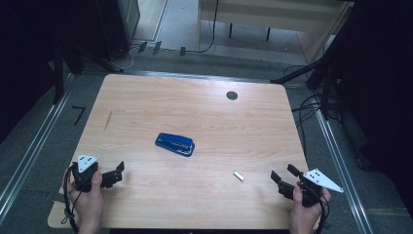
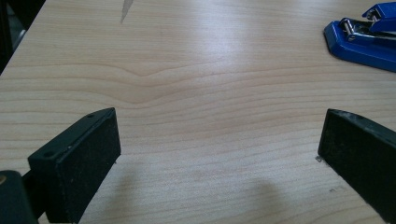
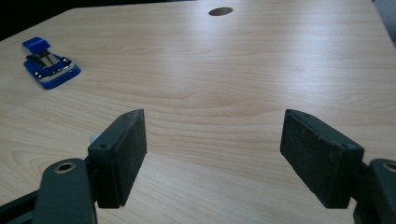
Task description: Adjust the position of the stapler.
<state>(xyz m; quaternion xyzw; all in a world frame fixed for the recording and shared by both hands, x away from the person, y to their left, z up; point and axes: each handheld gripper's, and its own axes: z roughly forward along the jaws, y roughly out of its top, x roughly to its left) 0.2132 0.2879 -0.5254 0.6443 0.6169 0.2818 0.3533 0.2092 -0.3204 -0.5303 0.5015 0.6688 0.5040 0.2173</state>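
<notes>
The stapler point(image 1: 175, 144) is seen lying flat near the middle of the table point(image 1: 195, 107), well apart from both grippers and untouched. A small white piece point(image 1: 238, 176), too small to be identified, lies on the wood between the stapler and the right gripper point(image 1: 280, 176), nearer the latter.

The left gripper point(image 1: 118, 170) is held low at the near left corner, its jaws set wide apart with bare wood between them; in the left gripper view the stapler point(image 2: 364, 39) sits at the upper right, off the line of the jaws. The right gripper is held at the near right edge, jaws likewise apart and empty; in its own view the stapler point(image 3: 49, 65) lies far off to the upper left, and a pale corner of the white piece point(image 3: 95, 138) is just glimpsed beside the left jaw.

Judgement: both tools appear parked at the table's near edge with jaws spread in readiness, so that either can be brought in on the stapler; no approach is yet committed. The dark round hole point(image 1: 232, 95) at the far side plays no evident part.
</notes>
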